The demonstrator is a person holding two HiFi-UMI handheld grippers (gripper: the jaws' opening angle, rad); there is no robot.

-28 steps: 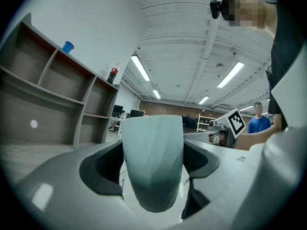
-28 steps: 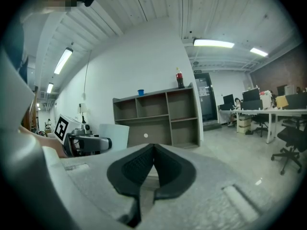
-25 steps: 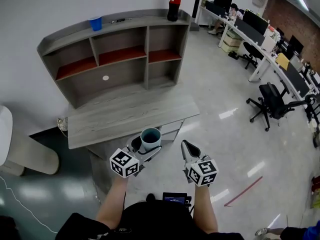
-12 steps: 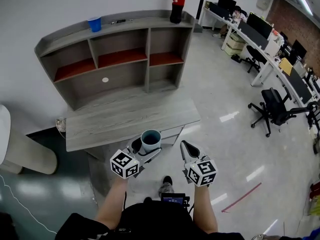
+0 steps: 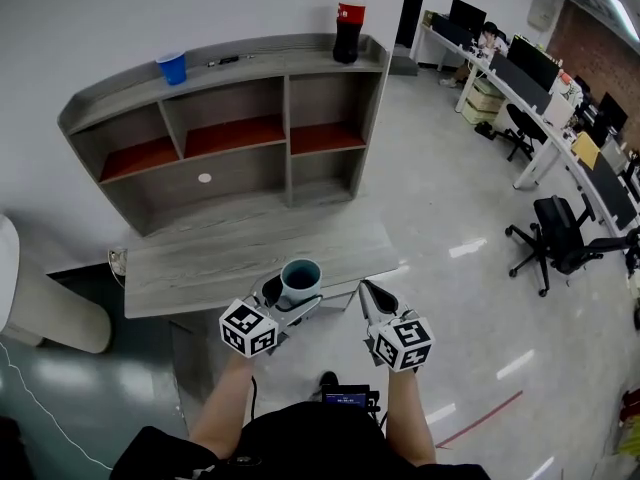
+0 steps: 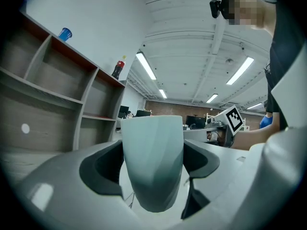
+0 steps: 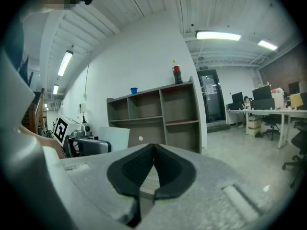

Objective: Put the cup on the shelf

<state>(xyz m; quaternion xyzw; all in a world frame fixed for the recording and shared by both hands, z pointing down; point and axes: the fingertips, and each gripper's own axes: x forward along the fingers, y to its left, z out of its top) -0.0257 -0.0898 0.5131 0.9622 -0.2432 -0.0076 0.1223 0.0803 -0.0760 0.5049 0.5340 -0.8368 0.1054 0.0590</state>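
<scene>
The left tongs (image 5: 292, 295) are gripping the cup (image 5: 300, 279) upright, the shelf (image 5: 225, 128) well ahead; beside them, the right tongs (image 5: 372, 295) are hanging closed and empty.

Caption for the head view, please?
Left gripper holds a cup before the shelf; right gripper shut, empty.

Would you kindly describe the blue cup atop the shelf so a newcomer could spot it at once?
Look at the grey shelf unit against the white wall. On its top board, near the left end, stands the blue cup. It is short and blue, unlike the tall dark cola bottle at the right end.
</scene>
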